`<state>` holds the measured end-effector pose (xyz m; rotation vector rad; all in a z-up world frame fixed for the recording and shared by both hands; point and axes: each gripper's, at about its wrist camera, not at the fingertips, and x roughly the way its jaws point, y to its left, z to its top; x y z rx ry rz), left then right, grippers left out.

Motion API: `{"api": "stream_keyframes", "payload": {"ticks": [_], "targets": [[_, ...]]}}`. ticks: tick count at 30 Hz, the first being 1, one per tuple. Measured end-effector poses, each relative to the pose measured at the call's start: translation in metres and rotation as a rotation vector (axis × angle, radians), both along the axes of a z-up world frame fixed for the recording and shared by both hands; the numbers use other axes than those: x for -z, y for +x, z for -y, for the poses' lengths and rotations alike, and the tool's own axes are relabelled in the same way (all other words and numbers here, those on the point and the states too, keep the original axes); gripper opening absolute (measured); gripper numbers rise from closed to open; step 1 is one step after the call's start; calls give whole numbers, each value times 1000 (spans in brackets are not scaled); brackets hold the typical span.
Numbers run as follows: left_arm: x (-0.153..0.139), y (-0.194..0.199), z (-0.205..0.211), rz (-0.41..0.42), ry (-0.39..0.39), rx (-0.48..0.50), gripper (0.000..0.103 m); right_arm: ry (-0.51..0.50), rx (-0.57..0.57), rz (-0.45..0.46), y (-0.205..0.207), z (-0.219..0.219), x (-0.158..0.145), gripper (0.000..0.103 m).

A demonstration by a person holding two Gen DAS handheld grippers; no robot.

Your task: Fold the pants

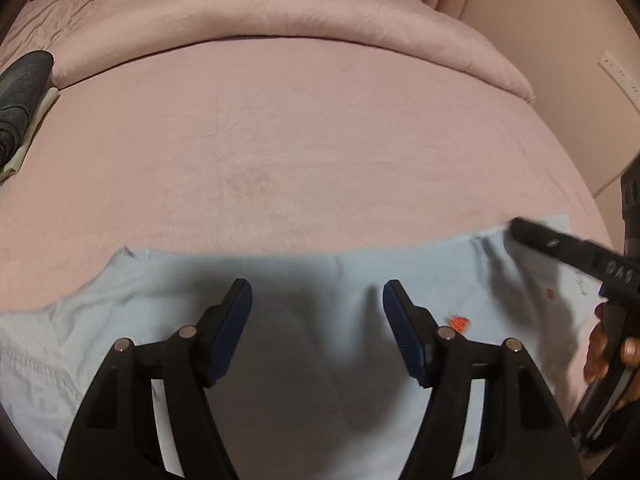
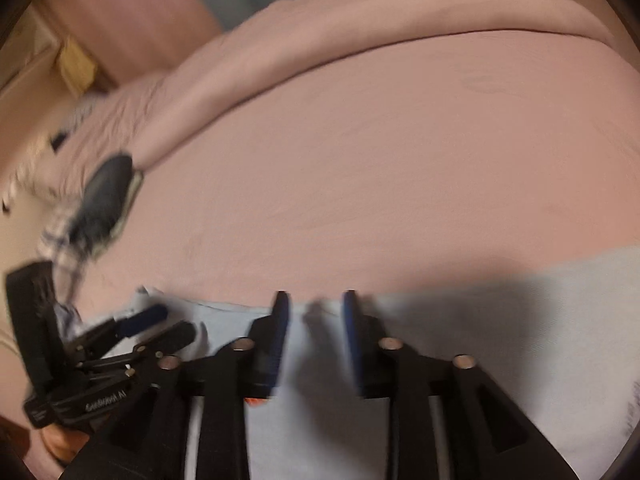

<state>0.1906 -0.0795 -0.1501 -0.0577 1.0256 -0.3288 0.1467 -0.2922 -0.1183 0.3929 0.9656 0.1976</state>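
Note:
Light blue pants (image 1: 160, 280) lie spread flat across the near part of a pink bed (image 1: 280, 140). My left gripper (image 1: 317, 292) hovers over them, open, with only flat cloth showing under the gap. From the right wrist view the pants (image 2: 520, 320) run along the bed's near edge. My right gripper (image 2: 316, 296) stands over their far hem with its jaws apart and nothing pinched. One of its fingers (image 1: 532, 236) reaches in at the right, over the pants' far right corner. The left gripper (image 2: 172, 322) shows at the left, blurred.
A rolled pink duvet (image 1: 280, 16) crosses the far side of the bed. A dark folded garment (image 1: 24, 92) on a pale cloth lies at the far left, also blurred (image 2: 108, 192). A hand (image 1: 604, 344) grips the right tool's handle. A small orange mark (image 1: 459, 323) sits on the pants.

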Motion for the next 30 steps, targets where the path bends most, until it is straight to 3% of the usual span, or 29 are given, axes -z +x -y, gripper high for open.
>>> {"api": "stream_keyframes", "payload": {"ticks": [4, 10, 13, 17, 25, 30], "targets": [[-8, -26, 10, -6, -124, 47, 68, 42, 205, 66, -63, 58, -19, 45], [-11, -52, 46, -82, -347, 102, 68, 150, 469, 104, -165, 138, -17, 49], [-9, -57, 66, -100, -365, 118, 68, 202, 552, 86, -193, 151, -1, 50], [4, -50, 80, -154, -369, 98, 68, 272, 562, 8, -189, 147, 32, 50], [23, -52, 79, -219, -410, 56, 68, 288, 565, 66, -154, 141, 43, 50], [24, -55, 80, -210, -379, 67, 68, 257, 565, 67, -146, 142, 40, 20]]}}
